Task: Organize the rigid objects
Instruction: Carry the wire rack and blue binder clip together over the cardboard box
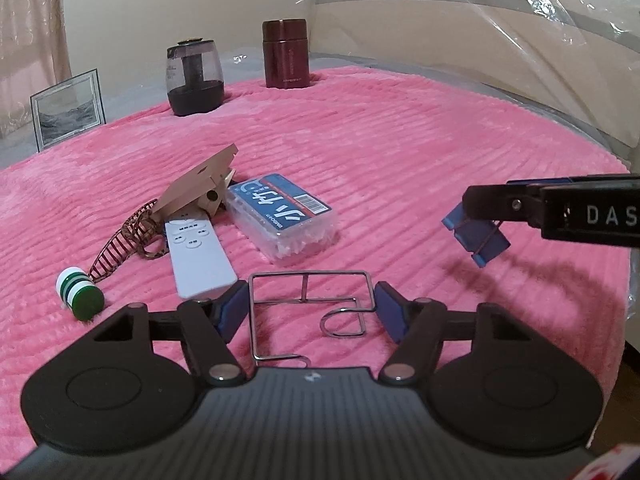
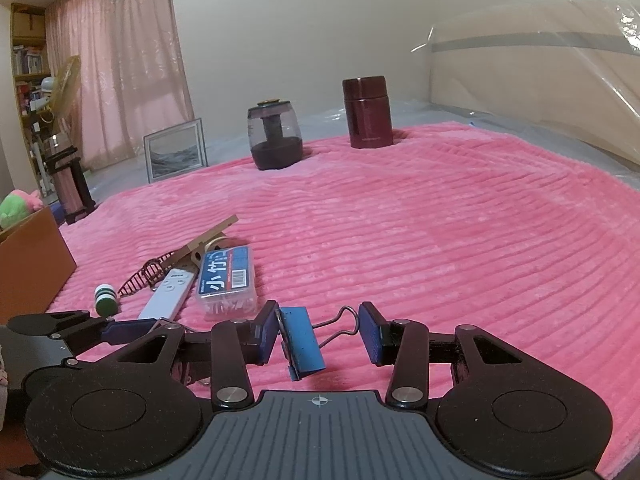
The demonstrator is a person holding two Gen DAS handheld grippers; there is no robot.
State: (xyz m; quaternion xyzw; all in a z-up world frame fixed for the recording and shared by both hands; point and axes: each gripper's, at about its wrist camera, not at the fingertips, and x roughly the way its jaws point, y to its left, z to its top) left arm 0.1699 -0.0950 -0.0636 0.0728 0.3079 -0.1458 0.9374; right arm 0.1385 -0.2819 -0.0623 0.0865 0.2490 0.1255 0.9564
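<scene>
- Two tools are mine: my left tool (image 1: 308,306) stands half open, its pads (image 1: 390,312) either side of a wire rack (image 1: 308,300) lying on the pink blanket (image 1: 400,160), not pressing it.
- My right tool (image 2: 318,334) grips a blue binder clip (image 2: 300,344) by its body and wire handle, lifted above the blanket.
- Remote (image 1: 198,256) and box (image 1: 280,216) lie well left of the clip.

Pink ribbed blanket (image 1: 400,152) spread over the bed. Laid on it: wire rack (image 1: 308,312), white remote (image 1: 200,256), toothpick box (image 1: 280,216), green-white cap (image 1: 80,294), hair claw (image 1: 120,244), cardboard piece (image 1: 196,184). Grinder (image 1: 194,80) and maroon flask (image 1: 285,54) stood upright at far edge.
</scene>
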